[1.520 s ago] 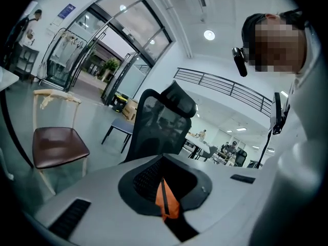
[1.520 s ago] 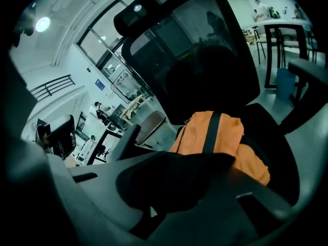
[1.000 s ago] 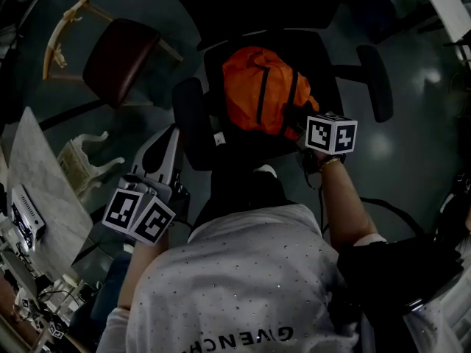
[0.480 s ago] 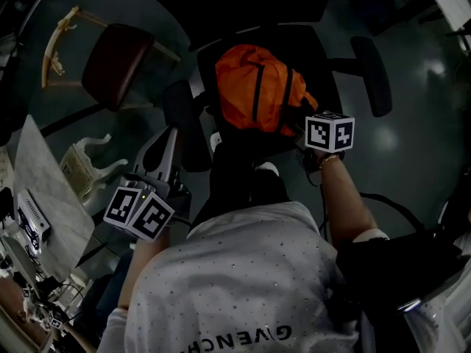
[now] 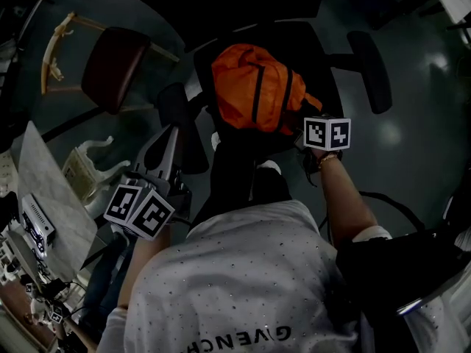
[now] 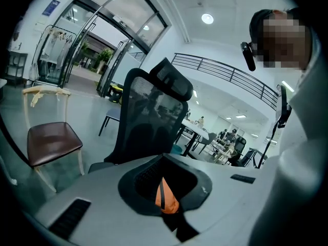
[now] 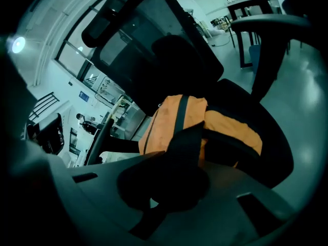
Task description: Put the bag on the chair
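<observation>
Orange bag (image 5: 254,87): thin crinkled fabric with black straps down its face. It is slumped in a soft heap on the seat of the black office chair (image 5: 327,57), in front of the dark mesh backrest (image 7: 148,40).

Right gripper (image 5: 302,126): you hold it at the bag's near right corner. In the right gripper view the fingers (image 7: 169,160) are clenched on a black flap of the bag's strapping. The flap fills the gap and pokes up past the tips.

Left gripper (image 5: 171,138): you hold it low, apart from the bag. The chair's padded left armrest (image 5: 176,116) stands between the two. The fingers are closed tip to tip with nothing gripped. In the left gripper view a sliver of orange fabric shows through the oval gap behind the tips.

Right armrest (image 5: 368,68): a long rounded pad, out beyond the bag.

Surroundings, head view:
- A pale wooden-framed chair with a smooth brown seat pad (image 5: 112,66) stands well to the left.
- A white carved chair (image 5: 85,168) is nearer you.
- Beside it is a stone-patterned table (image 5: 51,190).
- The floor (image 5: 412,138) is glossy and catches light spots.
</observation>
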`<control>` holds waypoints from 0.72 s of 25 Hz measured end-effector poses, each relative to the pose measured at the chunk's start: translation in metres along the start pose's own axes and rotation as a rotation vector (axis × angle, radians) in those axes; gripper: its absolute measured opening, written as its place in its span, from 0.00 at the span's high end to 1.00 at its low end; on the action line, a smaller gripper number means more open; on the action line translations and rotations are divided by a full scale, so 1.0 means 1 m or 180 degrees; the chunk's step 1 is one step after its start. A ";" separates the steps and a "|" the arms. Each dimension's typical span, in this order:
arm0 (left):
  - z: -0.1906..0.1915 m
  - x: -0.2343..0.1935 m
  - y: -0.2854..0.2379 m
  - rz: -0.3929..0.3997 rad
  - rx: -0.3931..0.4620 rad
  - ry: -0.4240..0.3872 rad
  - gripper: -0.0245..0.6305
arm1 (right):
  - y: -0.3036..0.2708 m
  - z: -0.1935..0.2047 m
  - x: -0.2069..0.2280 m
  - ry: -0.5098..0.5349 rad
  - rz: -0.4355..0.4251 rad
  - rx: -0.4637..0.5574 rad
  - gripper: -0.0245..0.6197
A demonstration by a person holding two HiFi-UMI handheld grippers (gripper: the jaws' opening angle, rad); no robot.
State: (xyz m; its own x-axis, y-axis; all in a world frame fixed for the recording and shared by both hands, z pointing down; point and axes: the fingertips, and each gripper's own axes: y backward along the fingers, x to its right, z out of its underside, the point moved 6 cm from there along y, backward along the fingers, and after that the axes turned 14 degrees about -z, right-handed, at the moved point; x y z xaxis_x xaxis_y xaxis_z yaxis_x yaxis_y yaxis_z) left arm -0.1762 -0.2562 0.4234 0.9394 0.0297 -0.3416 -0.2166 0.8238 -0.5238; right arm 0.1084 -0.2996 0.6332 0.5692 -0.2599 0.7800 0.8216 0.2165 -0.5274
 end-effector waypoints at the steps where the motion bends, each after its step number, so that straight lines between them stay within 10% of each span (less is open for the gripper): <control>1: 0.001 0.001 -0.001 0.0020 -0.0010 -0.0017 0.96 | 0.000 0.003 0.004 -0.0051 0.0042 -0.0003 0.96; 18: 0.014 0.017 -0.002 0.0146 -0.0139 -0.0119 0.96 | 0.017 0.045 0.059 -0.0747 0.0556 0.0265 0.96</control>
State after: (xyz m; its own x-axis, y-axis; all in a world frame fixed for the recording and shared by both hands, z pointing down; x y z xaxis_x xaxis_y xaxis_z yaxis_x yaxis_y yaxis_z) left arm -0.1563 -0.2495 0.4297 0.9373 0.0886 -0.3371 -0.2702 0.7956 -0.5422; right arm 0.1545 -0.2687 0.6858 0.6708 0.0105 0.7416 0.7009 0.3177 -0.6386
